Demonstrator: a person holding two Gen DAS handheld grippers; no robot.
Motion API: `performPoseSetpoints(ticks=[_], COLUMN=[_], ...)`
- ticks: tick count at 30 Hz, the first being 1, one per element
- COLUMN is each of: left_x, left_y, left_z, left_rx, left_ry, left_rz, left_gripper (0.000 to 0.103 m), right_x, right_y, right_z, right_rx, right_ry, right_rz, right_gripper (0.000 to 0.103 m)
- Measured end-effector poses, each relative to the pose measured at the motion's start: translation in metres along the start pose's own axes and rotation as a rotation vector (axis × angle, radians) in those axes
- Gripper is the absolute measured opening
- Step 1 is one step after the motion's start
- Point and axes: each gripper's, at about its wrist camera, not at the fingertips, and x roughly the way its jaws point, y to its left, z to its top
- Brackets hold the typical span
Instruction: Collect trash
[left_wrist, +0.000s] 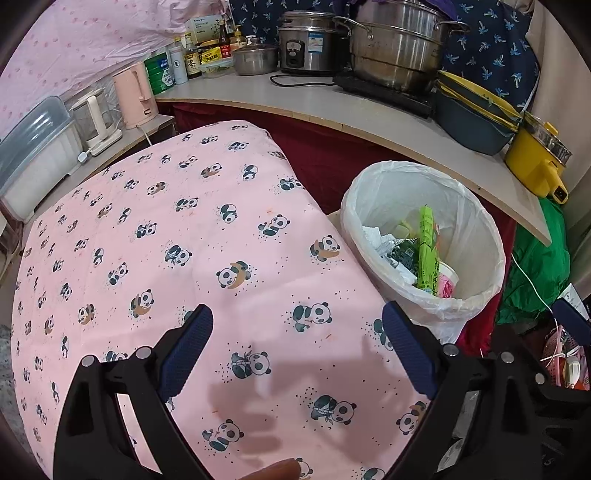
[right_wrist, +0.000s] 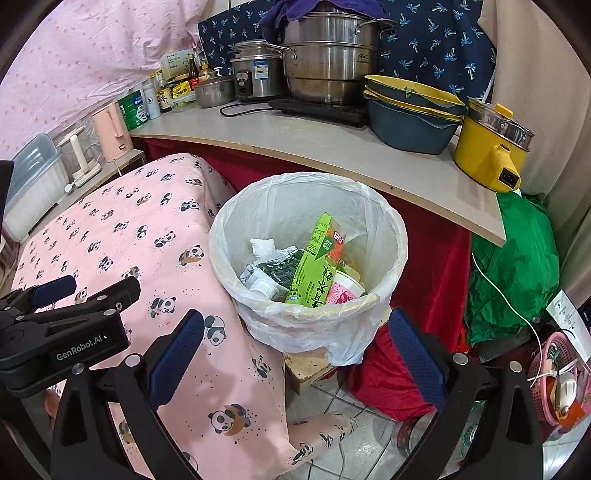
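Left wrist view looks down over a pink panda cloth (left_wrist: 177, 229) that covers a flat surface, with the left claw (left_wrist: 295, 328) hovering above it, its blue pads spread wide and nothing between them. To the right of the cloth, just beside its edge, stands a round bin (left_wrist: 424, 243) lined with a white bag, and inside it lie a tall green carton (left_wrist: 426, 243), crumpled white paper (left_wrist: 373, 236), a dark wrapper (left_wrist: 404, 254) and a pink cup (left_wrist: 447, 286). From the right wrist view, the right claw (right_wrist: 295, 332) is also spread open and empty, held near the front rim of the bin (right_wrist: 306, 314), with the trash below and beyond its pads. In that same view the left claw (right_wrist: 88, 288) shows at the left edge over the panda cloth (right_wrist: 166, 258). Behind the bin runs a pale counter (right_wrist: 332, 147) with a red cloth (right_wrist: 436, 266) hanging beneath it; on the counter sit a big steel pot (right_wrist: 328, 62), a rice cooker (right_wrist: 255, 74), stacked blue and yellow basins (right_wrist: 410, 114) and a yellow electric pot (right_wrist: 487, 147). A green bag (right_wrist: 513, 258) lies to the right of the bin, and a pink basket (right_wrist: 554, 376) sits lower at the right edge. A pink kettle (left_wrist: 135, 94) stands at the far left end beyond the cloth.
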Motion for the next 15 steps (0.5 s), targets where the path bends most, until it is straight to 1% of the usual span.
performPoseSetpoints(ticks=[15], left_x=[-0.0019], left_y=[-0.0017], left_z=[-0.0042], left_rx=[0.007], left_ry=[-0.004], left_rz=[0.02], left_gripper=[0.089], right_x=[-0.0027], right_y=[0.0017], right_z=[-0.0028], right_rx=[0.0], right_ry=[-0.004], right_rz=[0.004], right_gripper=[0.097])
